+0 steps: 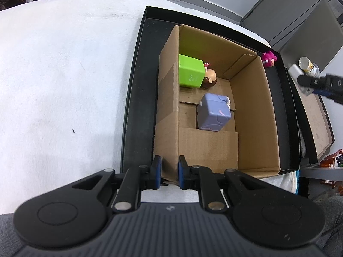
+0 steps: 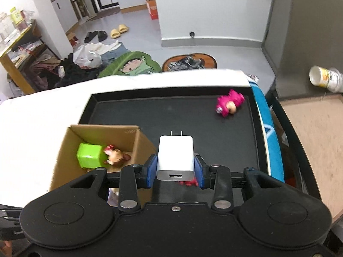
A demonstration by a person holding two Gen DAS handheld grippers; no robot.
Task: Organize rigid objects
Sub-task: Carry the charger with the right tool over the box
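Pads of the right gripper [image 2: 175,169] pinch a white charger [image 2: 175,157], prongs toward twelve o'clock; it could twist loose (smooth sides) and miss the cardboard box [image 2: 64,150] at nine. The left gripper [image 1: 169,171] clamps the box wall.

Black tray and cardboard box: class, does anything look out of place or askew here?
Yes. The pink toy lies tipped on its side in the black tray, outside the cardboard box that already holds the green block, brown figurine and purple cube.
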